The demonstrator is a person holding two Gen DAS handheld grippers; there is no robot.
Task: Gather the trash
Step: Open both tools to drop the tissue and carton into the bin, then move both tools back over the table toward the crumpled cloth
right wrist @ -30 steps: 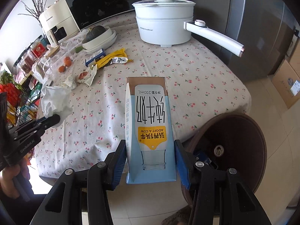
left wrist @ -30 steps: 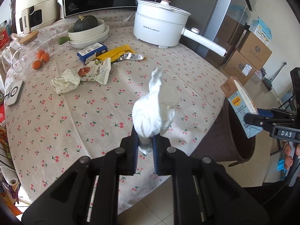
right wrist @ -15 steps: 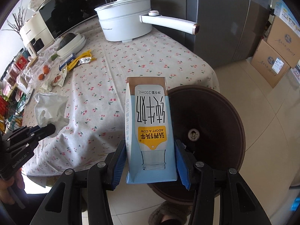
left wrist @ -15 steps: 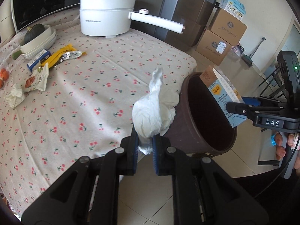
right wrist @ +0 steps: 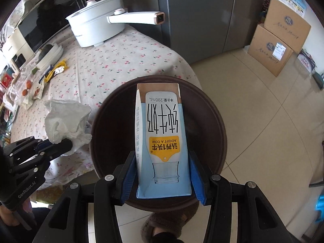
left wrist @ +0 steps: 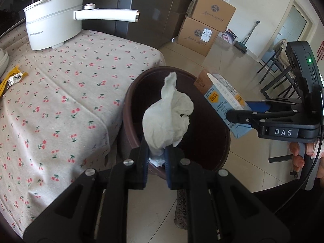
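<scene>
My left gripper (left wrist: pixel 157 158) is shut on a crumpled white tissue (left wrist: pixel 168 123), held over the near rim of a dark brown bin (left wrist: pixel 129 109) that stands on the floor beside the table. My right gripper (right wrist: pixel 162 174) is shut on a light blue milk carton (right wrist: pixel 162 137), which hangs directly above the bin's (right wrist: pixel 204 109) mouth. In the left wrist view the carton (left wrist: pixel 222 101) and the right gripper (left wrist: pixel 241 114) come in from the right over the bin's far side. In the right wrist view the tissue (right wrist: pixel 66 121) and the left gripper (right wrist: pixel 64 145) sit at the bin's left edge.
The table's cherry-print cloth (left wrist: pixel 60 101) lies left of the bin, with a white pot (left wrist: pixel 52 30), its long handle (left wrist: pixel 107 14) and a yellow wrapper (right wrist: pixel 56 70) on it. Cardboard boxes (left wrist: pixel 204 26) stand on the tiled floor behind. A slippered foot (right wrist: pixel 162 226) is below the bin.
Both grippers have travelled from above the table to over the brown bin, each still holding its item. The table now lies to the left, and the bin fills the middle of both views.
</scene>
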